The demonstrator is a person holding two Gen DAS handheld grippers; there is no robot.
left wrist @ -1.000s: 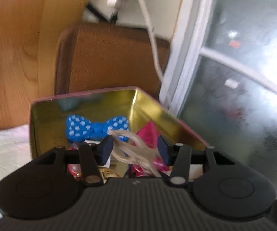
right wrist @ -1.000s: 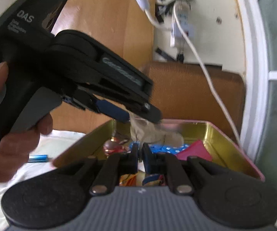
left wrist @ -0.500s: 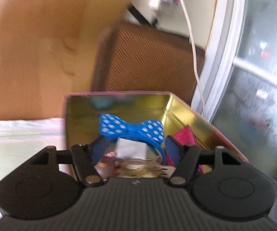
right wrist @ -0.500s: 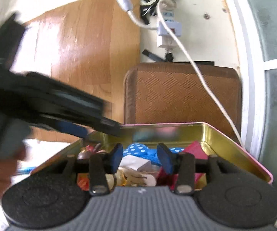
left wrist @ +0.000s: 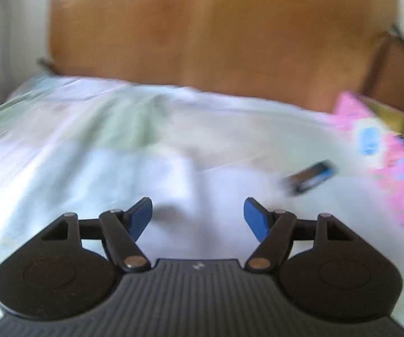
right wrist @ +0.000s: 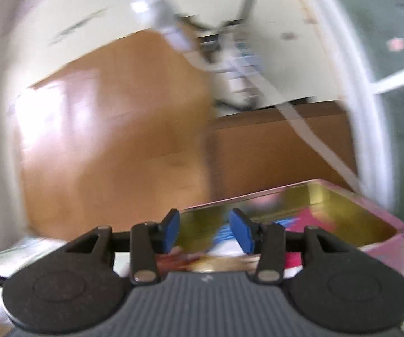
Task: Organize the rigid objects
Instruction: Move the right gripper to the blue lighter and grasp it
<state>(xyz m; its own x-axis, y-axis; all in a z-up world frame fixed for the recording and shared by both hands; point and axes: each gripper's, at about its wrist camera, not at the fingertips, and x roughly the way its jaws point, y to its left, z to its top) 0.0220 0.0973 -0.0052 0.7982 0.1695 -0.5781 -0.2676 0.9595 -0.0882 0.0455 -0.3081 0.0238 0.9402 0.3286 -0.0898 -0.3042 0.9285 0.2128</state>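
Pink tin (right wrist: 381,224), gold inside and holding a blurred jumble of small things, sits at the right edge of the pale bedsheet (left wrist: 95,151), close under the wooden headboard (left wrist: 202,33); a small dark-and-blue object (left wrist: 310,178) lies on the sheet just beside the tin's outer wall. Left gripper (left wrist: 197,214) has just been opening, jaws wide and empty over bare sheet; right gripper (right wrist: 204,231) has its jaws parted with nothing between them, level at the tin's near rim.
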